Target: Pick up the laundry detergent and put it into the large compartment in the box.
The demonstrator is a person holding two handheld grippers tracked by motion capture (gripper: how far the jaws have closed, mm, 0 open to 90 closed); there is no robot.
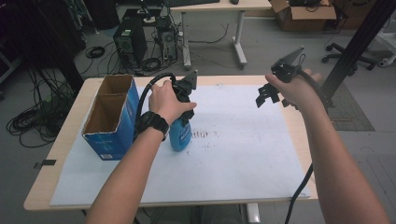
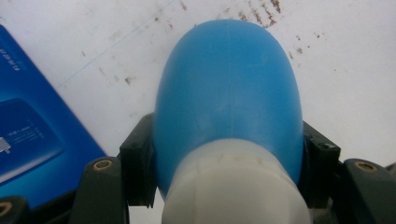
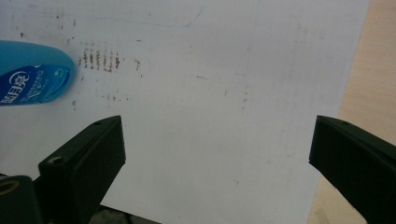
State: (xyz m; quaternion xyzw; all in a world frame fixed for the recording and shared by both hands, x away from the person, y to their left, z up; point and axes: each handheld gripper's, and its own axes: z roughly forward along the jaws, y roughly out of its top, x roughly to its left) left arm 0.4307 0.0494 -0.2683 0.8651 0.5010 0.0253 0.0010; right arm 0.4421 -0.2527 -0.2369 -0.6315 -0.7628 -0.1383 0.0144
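Two claws: left claw [image 2: 229, 177] pinches the blue plastic bottle with a white neck [image 1: 180, 134] at the shoulder, one black jaw on each side; right claw [image 1: 268, 95] hangs spread wide with nothing between its jaws
Bottle's place: upright on the white paper sheet [image 1: 243, 149] that covers the wooden tabletop [image 1: 51, 172], just right of the open blue cardboard box [image 1: 109, 116], near it but apart
Long axis: vertical, running straight down from the left claw, which grips from above
Nearer hand: the left one, already on the bottle; the right claw is well apart, high over the sheet's far right part
Key relation: box lies to the bottle's left, its two open compartments facing up; a likely move is lifting the bottle straight up, then across left over the box wall
Risk: rounded shoulder could slip between the jaws
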